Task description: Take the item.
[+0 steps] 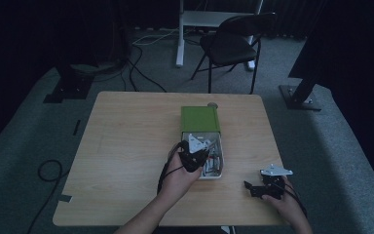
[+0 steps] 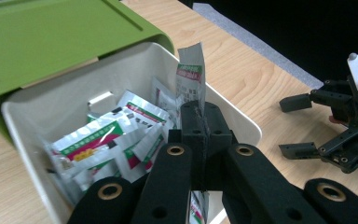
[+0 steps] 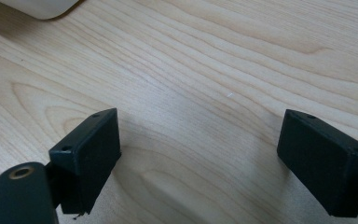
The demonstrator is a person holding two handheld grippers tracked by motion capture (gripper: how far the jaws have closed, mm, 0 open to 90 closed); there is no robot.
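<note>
Bare tabletop [image 1: 126, 146] left of the box [image 2: 37, 112] — green lid [image 2: 51, 42] (half-slid) over its far end

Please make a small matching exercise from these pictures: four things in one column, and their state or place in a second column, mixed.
Things:
1. left claw
2. right claw
3. green lid
4. sachet

States or places:
A. slid partly back over the white box
B. open, above bare wooden table
C. standing upright, pinched at its lower part
D. shut, above the box

Pairs: 1-D, 2-B, 3-A, 4-C
</note>
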